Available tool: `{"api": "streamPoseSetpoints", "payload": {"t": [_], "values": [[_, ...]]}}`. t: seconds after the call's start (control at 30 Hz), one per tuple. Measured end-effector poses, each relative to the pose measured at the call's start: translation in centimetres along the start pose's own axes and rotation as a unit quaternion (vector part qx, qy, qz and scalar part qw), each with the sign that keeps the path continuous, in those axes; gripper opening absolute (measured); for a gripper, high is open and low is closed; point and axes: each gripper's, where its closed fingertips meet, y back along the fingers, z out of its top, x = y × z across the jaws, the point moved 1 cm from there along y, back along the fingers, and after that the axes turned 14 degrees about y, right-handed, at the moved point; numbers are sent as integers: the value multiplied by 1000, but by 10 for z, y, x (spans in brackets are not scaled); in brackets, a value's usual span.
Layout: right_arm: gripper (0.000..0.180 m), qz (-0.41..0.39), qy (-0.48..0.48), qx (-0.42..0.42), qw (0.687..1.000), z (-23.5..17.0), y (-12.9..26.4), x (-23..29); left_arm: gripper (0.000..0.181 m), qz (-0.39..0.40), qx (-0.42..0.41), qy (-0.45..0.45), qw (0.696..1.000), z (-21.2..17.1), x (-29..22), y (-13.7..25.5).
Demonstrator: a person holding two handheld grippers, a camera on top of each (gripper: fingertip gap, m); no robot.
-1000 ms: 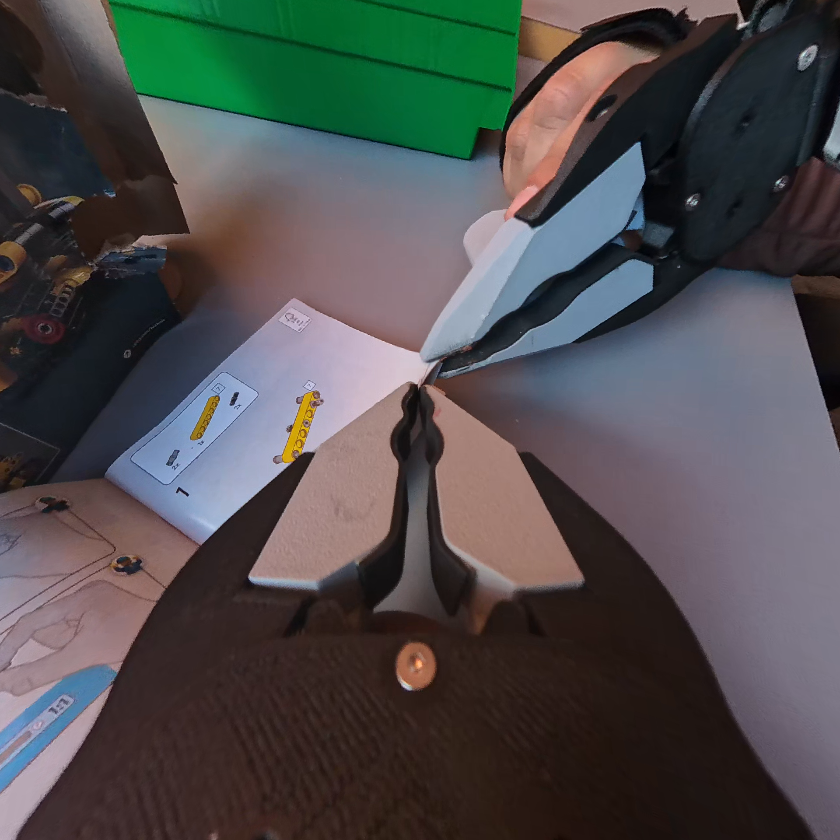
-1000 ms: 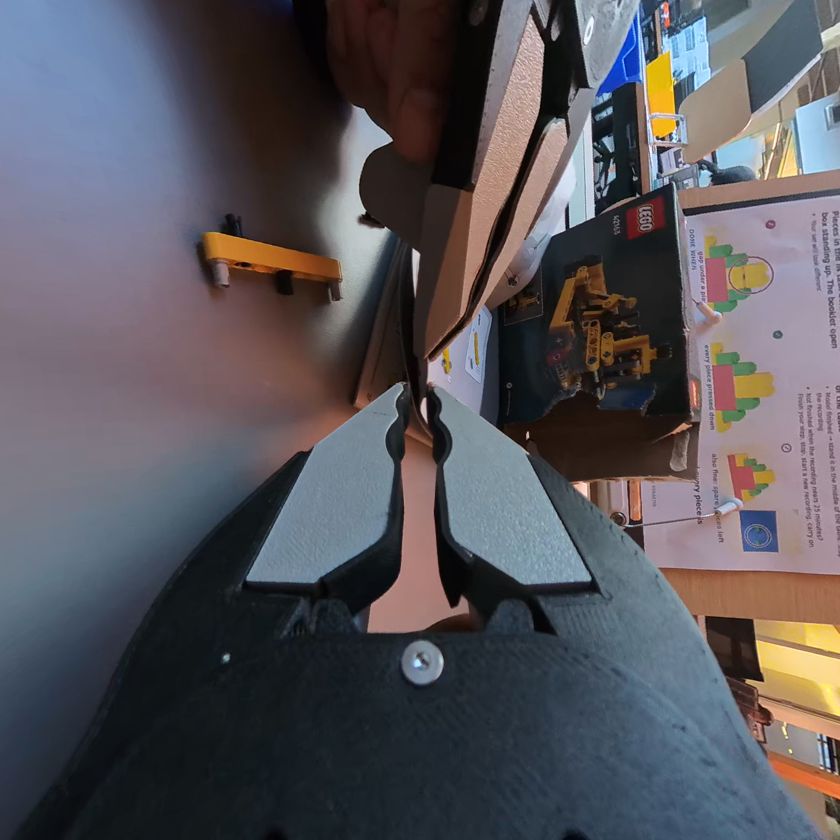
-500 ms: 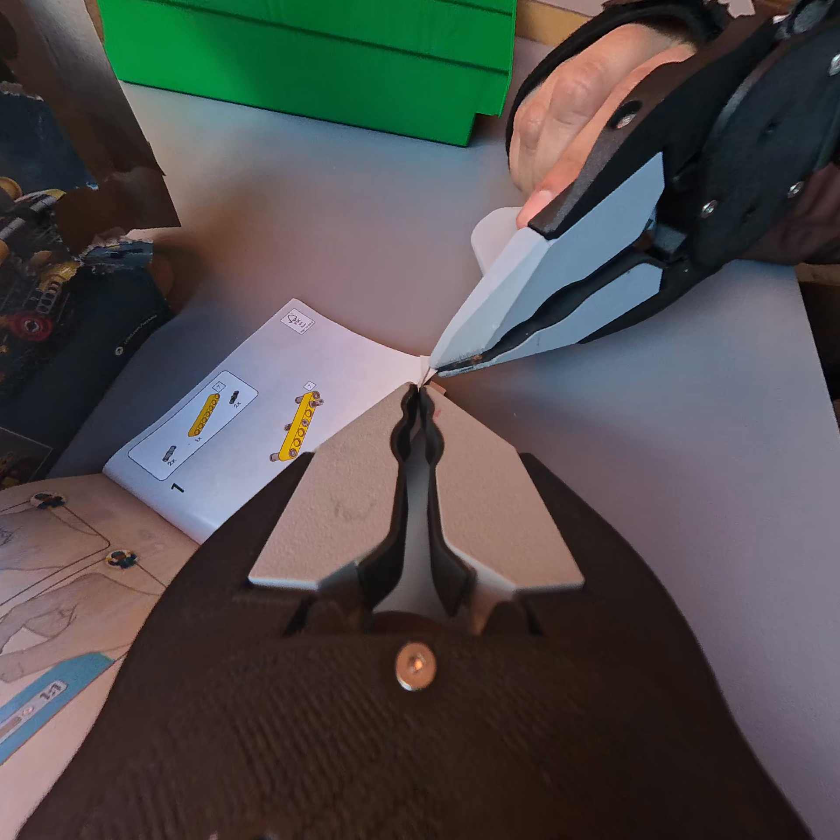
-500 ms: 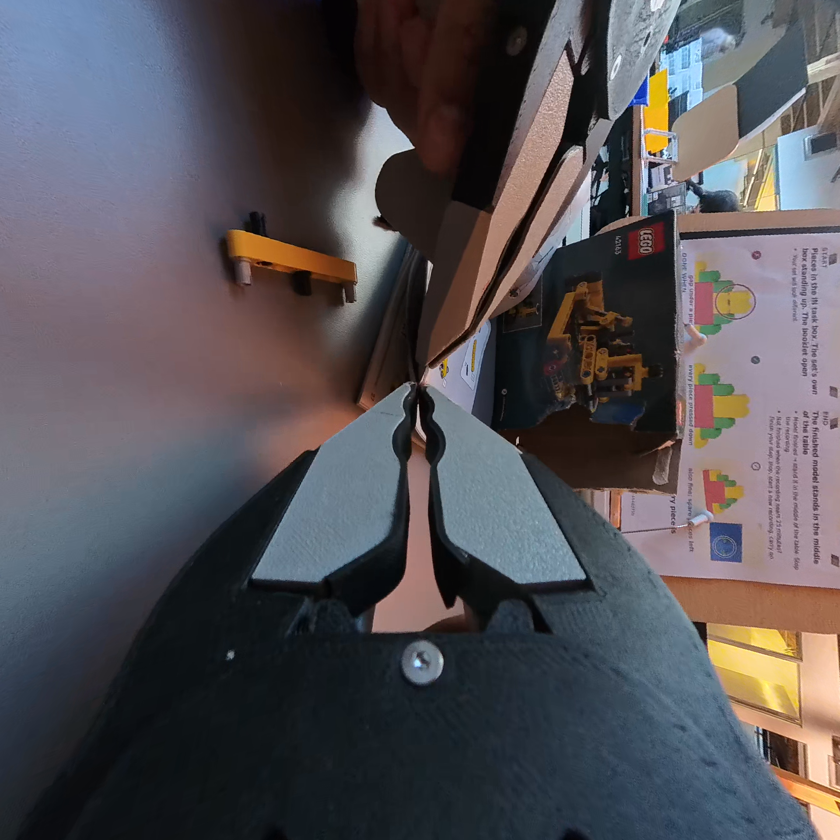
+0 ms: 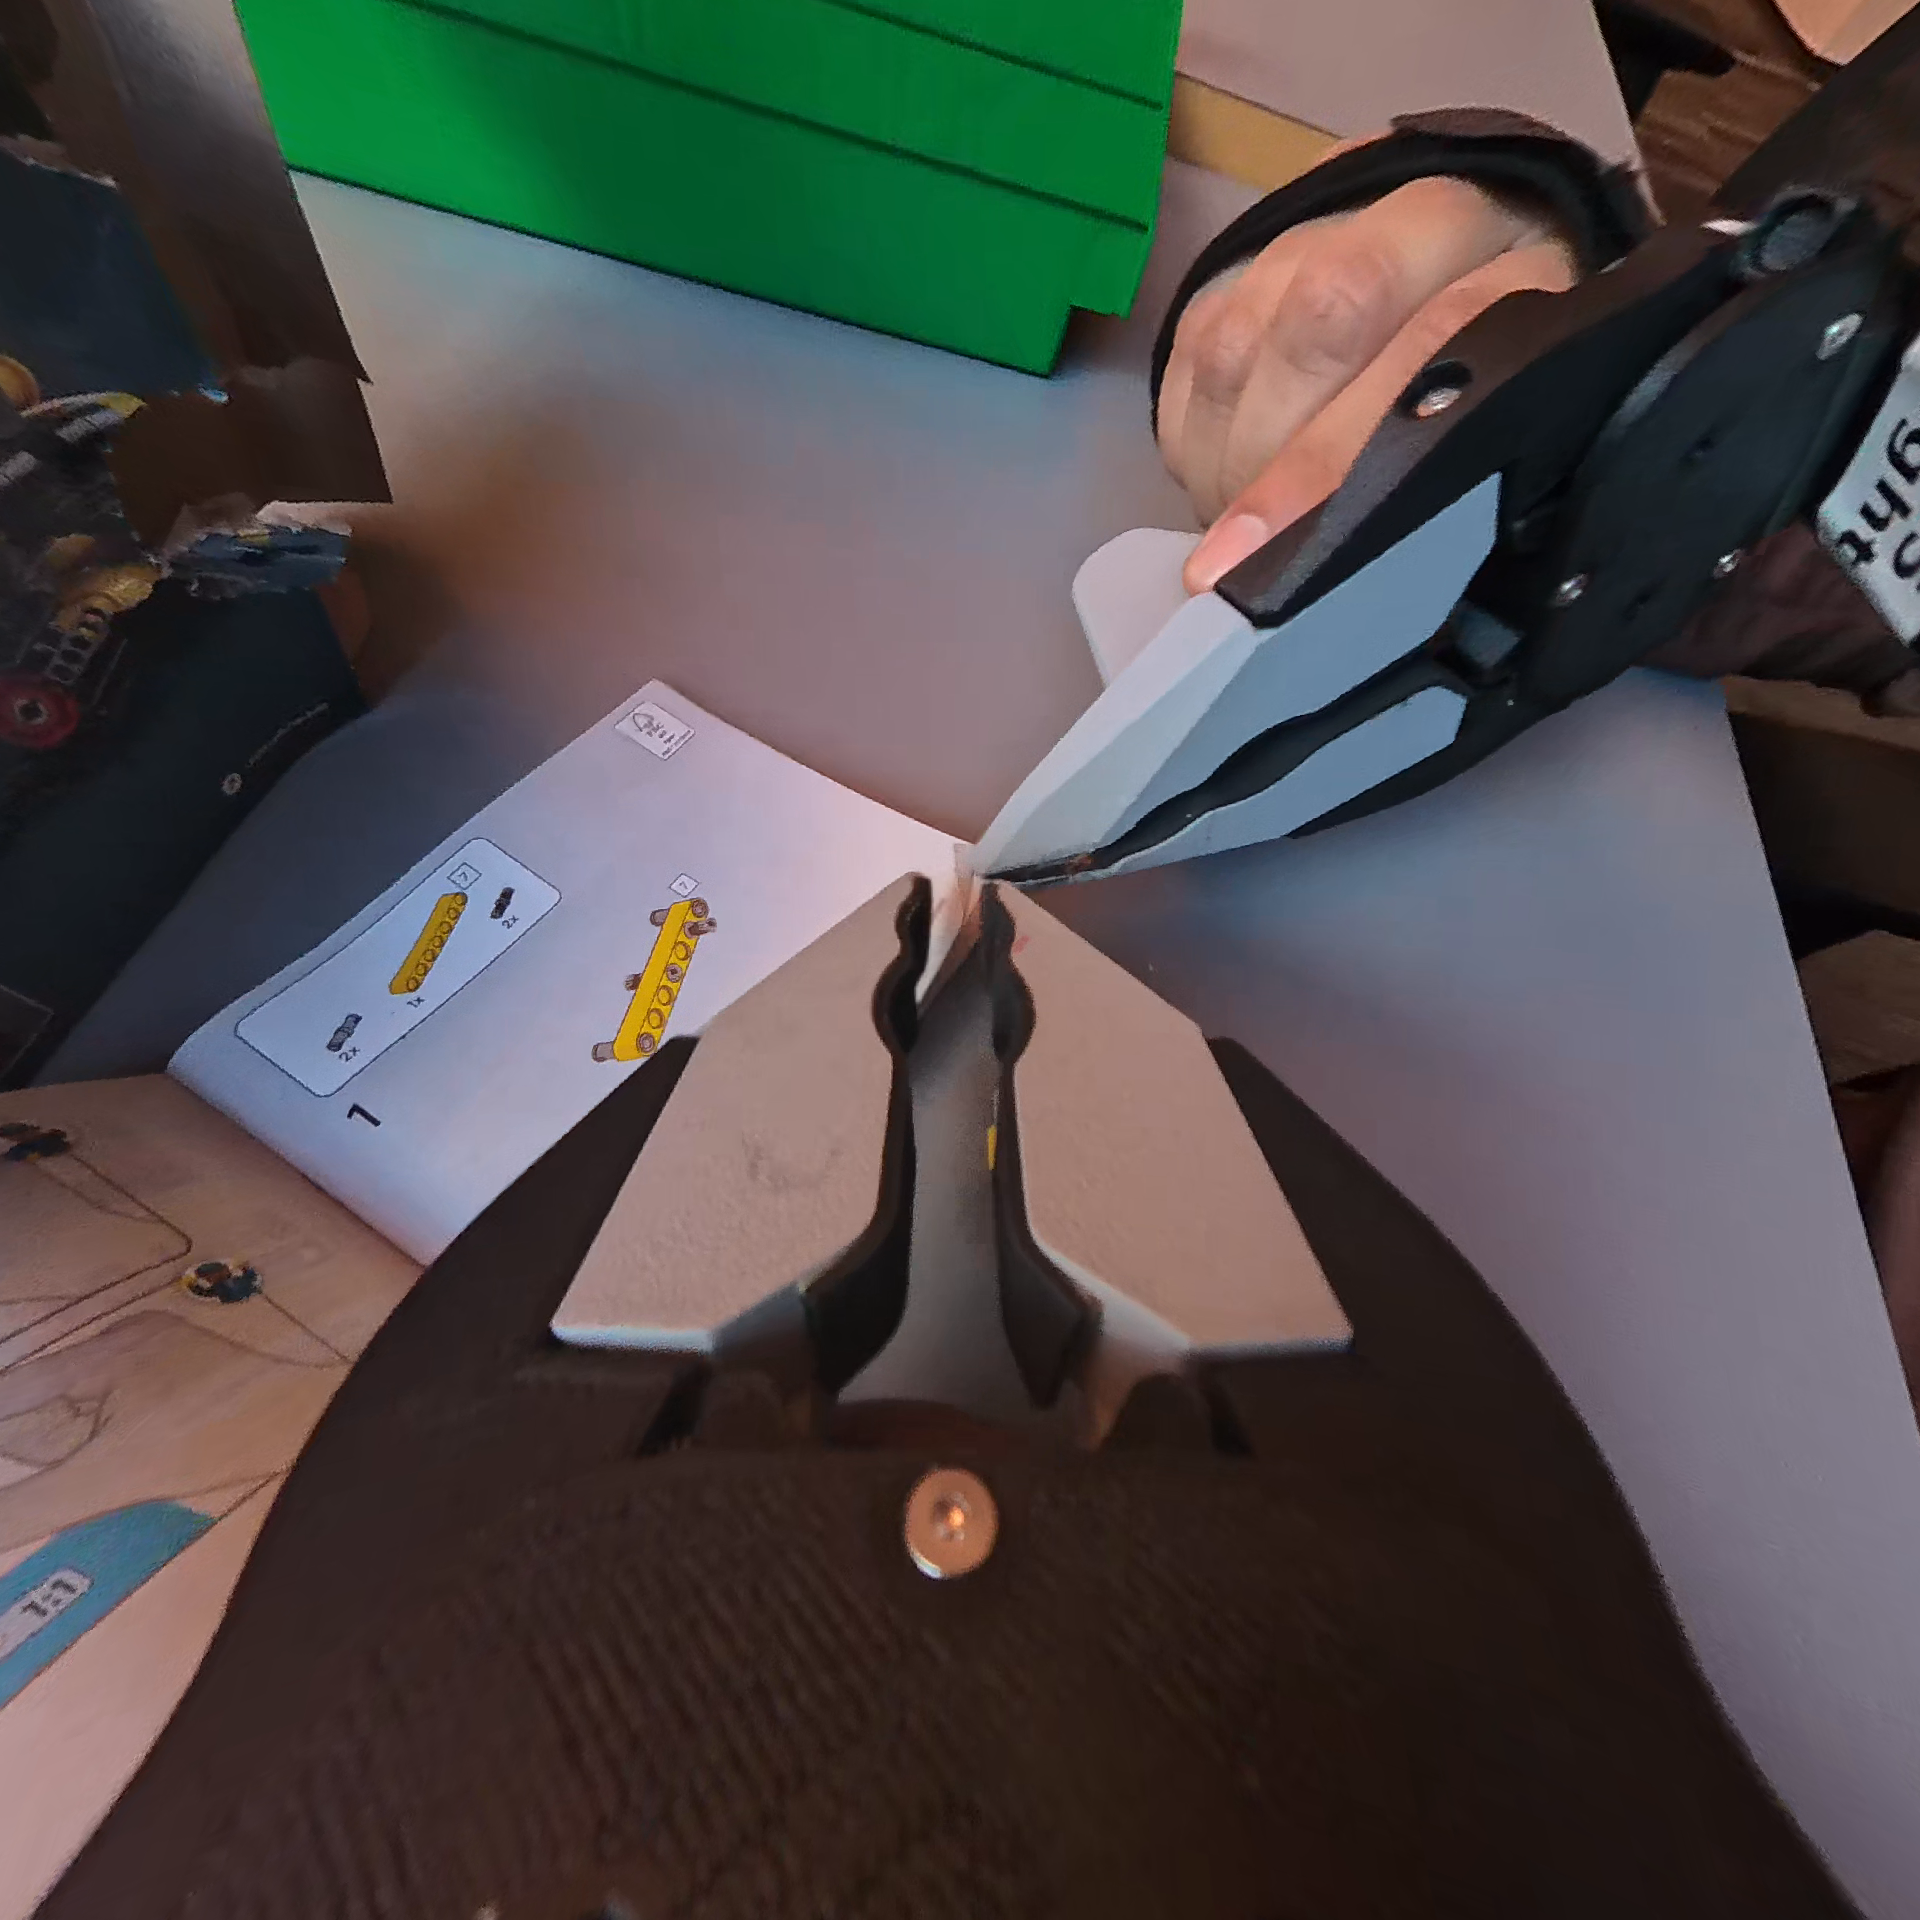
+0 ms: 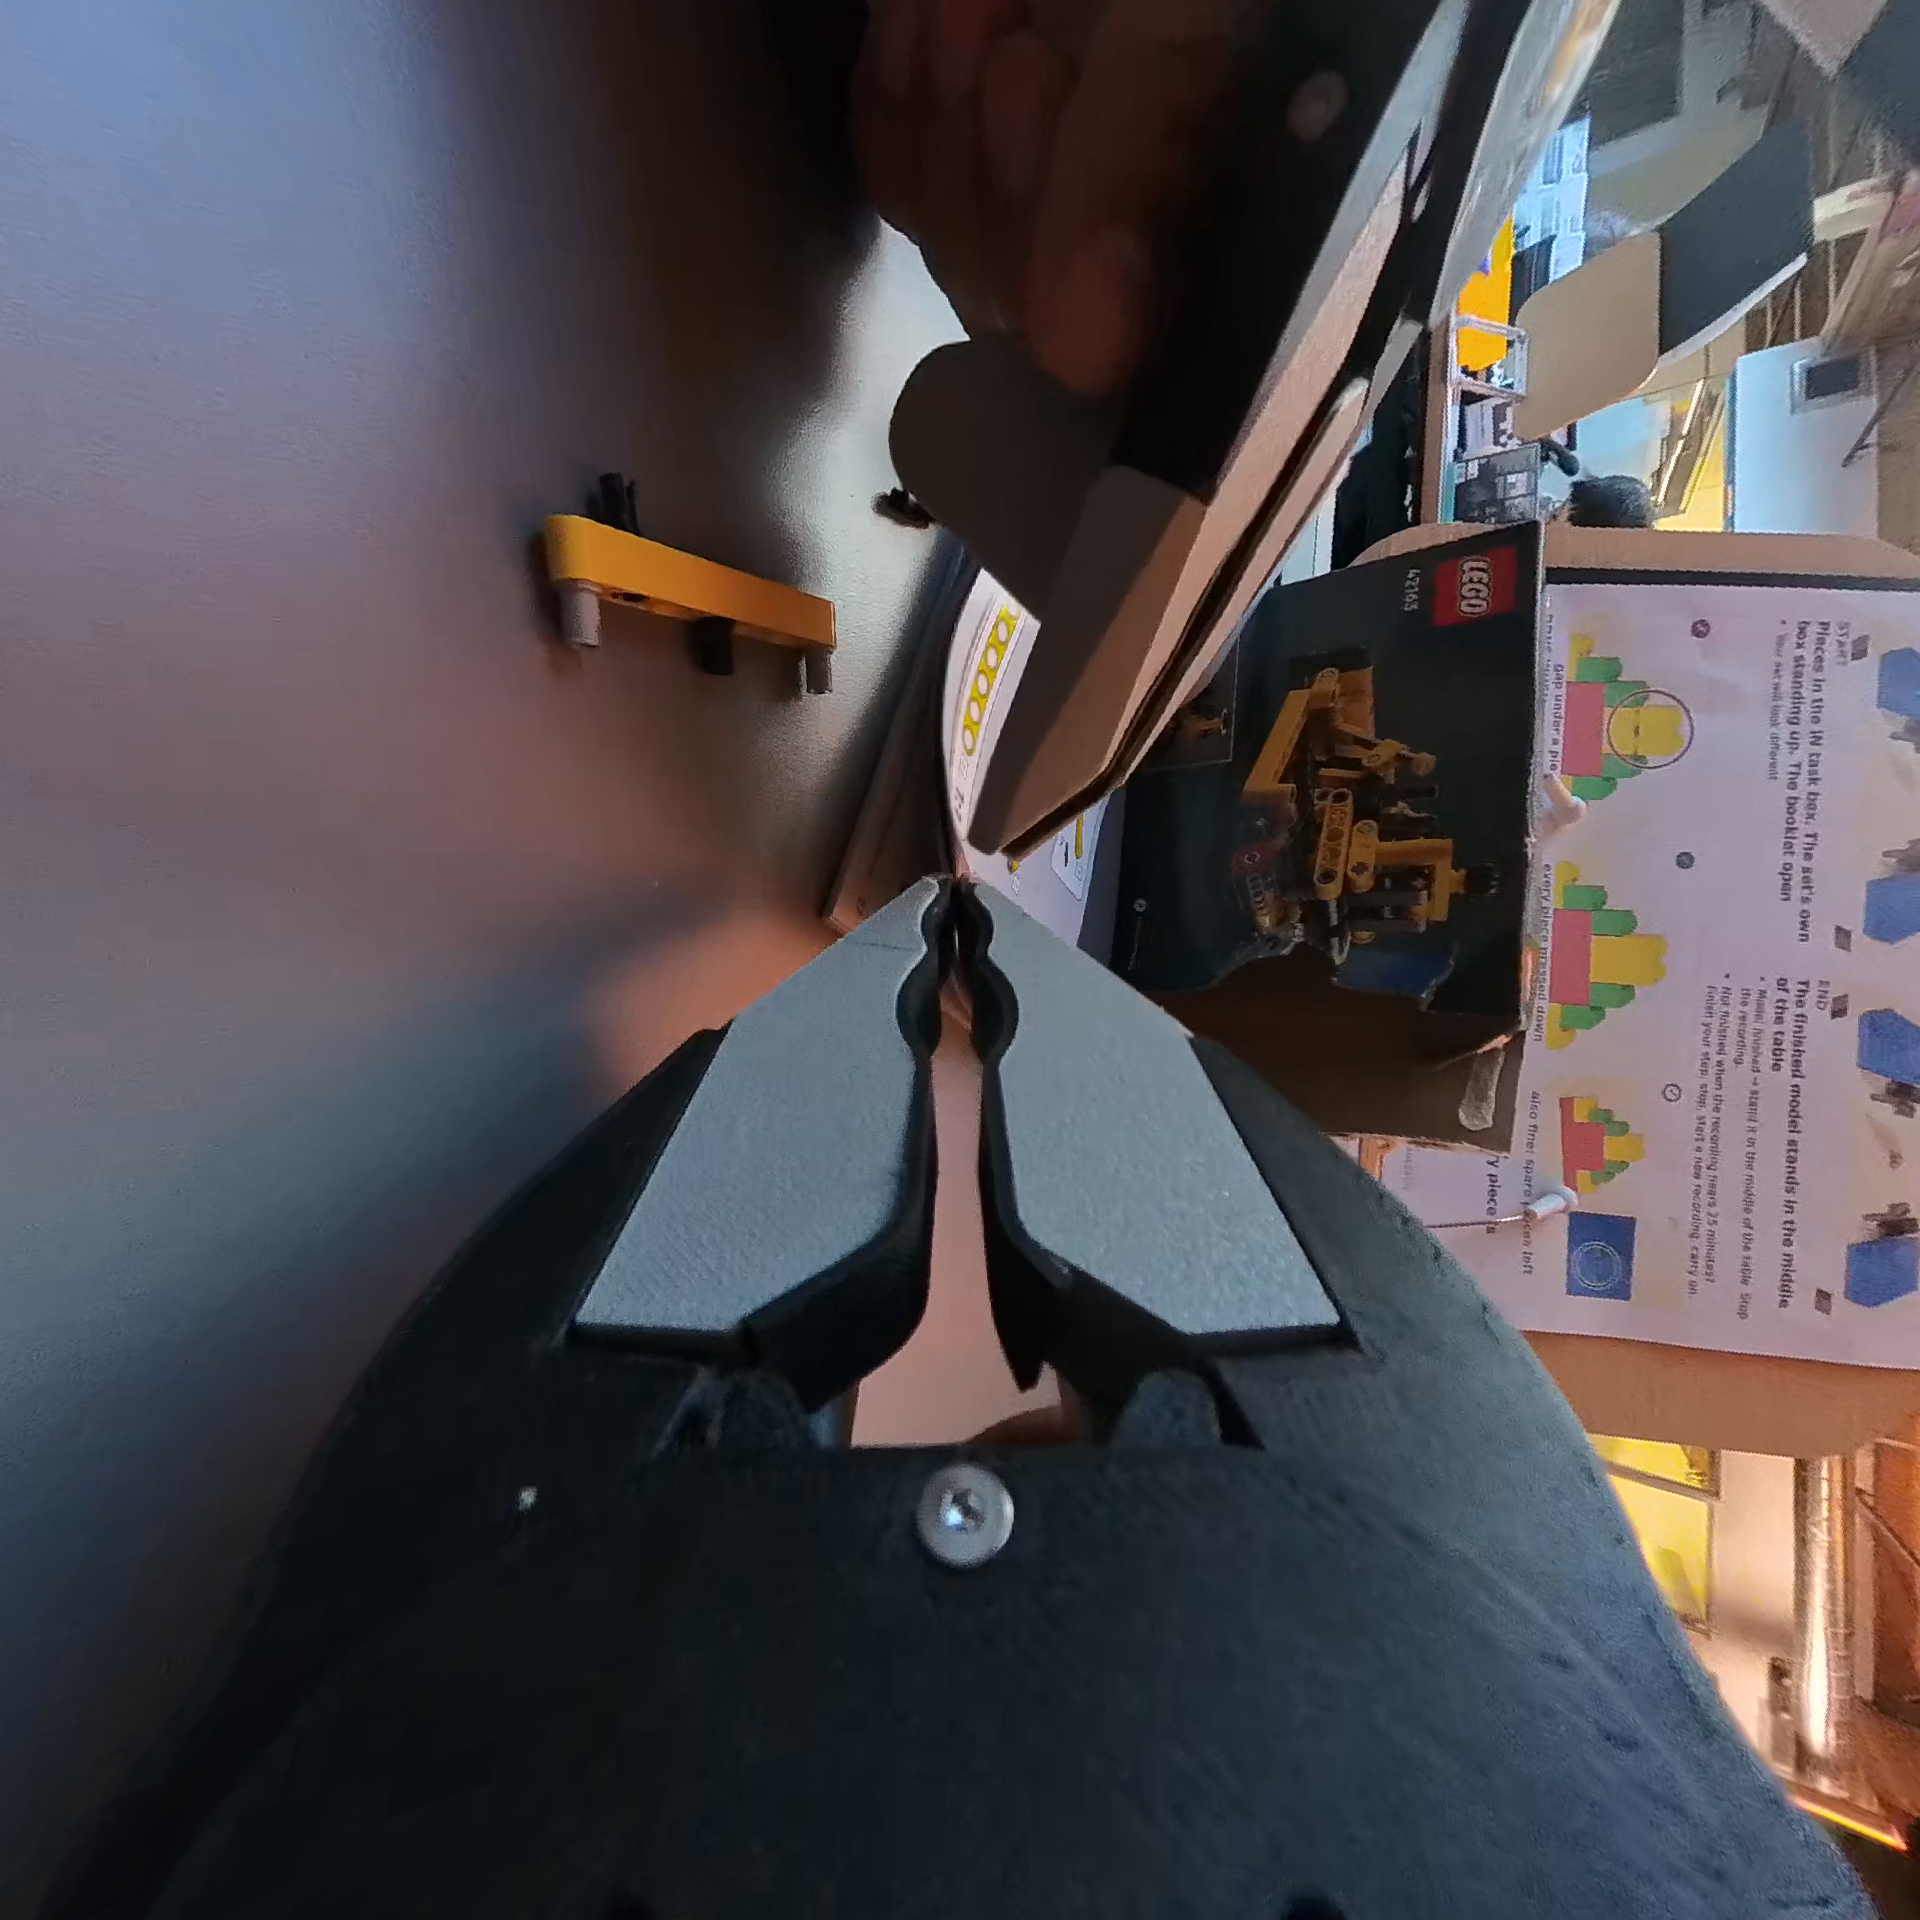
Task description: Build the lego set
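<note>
the yellow beam [image 6: 686,603], grey and black pins already in it, lies on the worktop [image 5: 727,520] apart from both tools, at about 10 o'clock from the right tool's tips in the right wrist view. it looks like the build drawn on the open booklet [image 5: 582,894], so i judge step one done and the work in hand to be turning to the next page.

the change is at the page [image 5: 940,951] corner. a second ago the right tool [image 6: 951,894] had its jaws a little apart around the lifted corner; they have since drawn in, and now the tips are pinched together on the paper edge. the left tool [image 5: 951,914], which was closed tight on that same corner, now shows a narrow gap at its tips with the sheet standing loose in it. the two tools meet almost tip to tip, the right coming in from 2 o'clock in the left wrist view, the hand [image 5: 1320,343] behind it.

this reads as a handover: the right tool now carries the page, and the left seems free to back off. the risk is thin paper slipping or tearing if the pull is sharp.

farther out, the set's box [image 6: 1351,831] stands at 9 o'clock in the left view, and a green bin [image 5: 727,156] at 12.
</note>
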Motion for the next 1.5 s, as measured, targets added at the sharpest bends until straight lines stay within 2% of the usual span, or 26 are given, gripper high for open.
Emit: {"api": "streamPoseSetpoints", "payload": {"t": [0.2,0.47,0.93,1.1,1.23,1.5], "values": [[0,-11,36,8,999,2,0,1,10,-18,15,11,1000,-3,-5,-4],[0,-29,92,21,995,4,1,2,1,-42,28,46,998,-6,-5,-3],[0,-29,93,13,995,6,2,2,0,-44,17,67,997,-3,-1,-2],[0,-32,108,16,994,7,1,3,9,-61,15,84,995,-1,-2,-1],[0,-33,109,17,993,8,1,3,0,-65,22,77,995,-3,-5,-2],[0,-35,106,15,994,8,2,2,0,-57,23,72,995,-4,-4,-2]]}}
